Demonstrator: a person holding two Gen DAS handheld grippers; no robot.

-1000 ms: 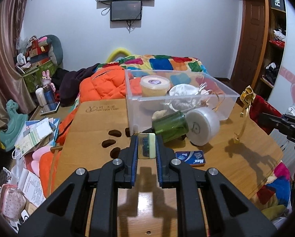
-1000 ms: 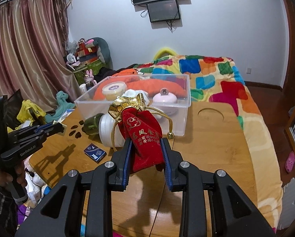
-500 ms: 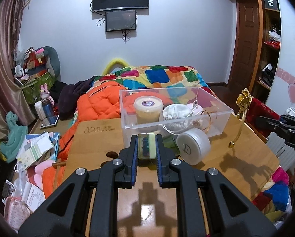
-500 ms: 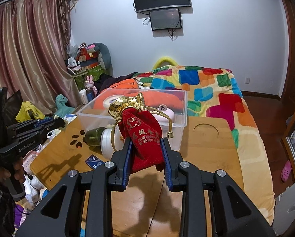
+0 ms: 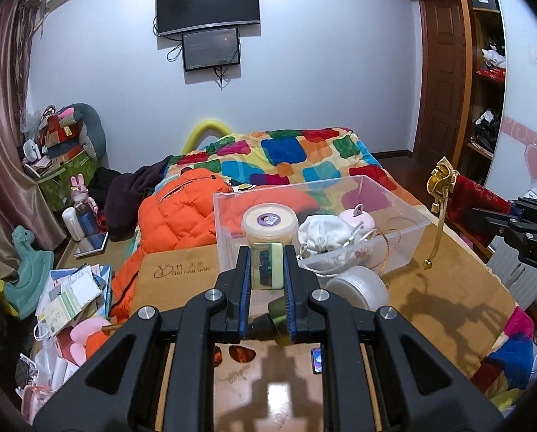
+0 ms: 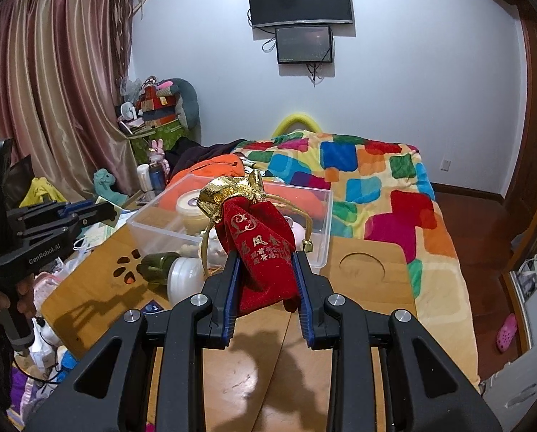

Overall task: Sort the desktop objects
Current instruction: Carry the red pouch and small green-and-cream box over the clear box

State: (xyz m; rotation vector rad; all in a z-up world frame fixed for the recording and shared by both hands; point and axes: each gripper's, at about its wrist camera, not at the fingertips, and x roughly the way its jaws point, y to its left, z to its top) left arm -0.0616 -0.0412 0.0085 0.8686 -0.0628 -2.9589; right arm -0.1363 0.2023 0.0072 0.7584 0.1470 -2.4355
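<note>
- Desktop objects, two held: left gripper (image 5: 267, 270) clamped on small pale-green block with dark side (image 5: 266, 265), lifted off wooden tabletop (image 5: 448, 288), in front of clear plastic bin (image 5: 408, 216).
- Right gripper (image 6: 264, 273) closed on red velvet drawstring pouch (image 6: 257, 248), gold top (image 6: 228, 190) upright, gold cord (image 6: 306, 226) hanging at its right side; pouch held above tabletop (image 6: 369, 280), just in front of bin (image 6: 326, 223).
- In bin: round cream tub with purple sticker (image 5: 269, 221), white cloth pouch (image 5: 324, 232), pink round item (image 5: 358, 217).
- On tabletop beside the bin's front wall: dark green bottle (image 6: 158, 264) lying on its side, its end against white round container (image 6: 185, 277).
- Small blue card-like pack (image 5: 317, 360) flat on tabletop near the gripper; partly hidden, probably a box.
- Person's hand (image 6: 2, 298) on left gripper's handle at left edge of right wrist view.
- Bed with colourful patchwork blanket (image 6: 376, 180) behind tabletop.
</note>
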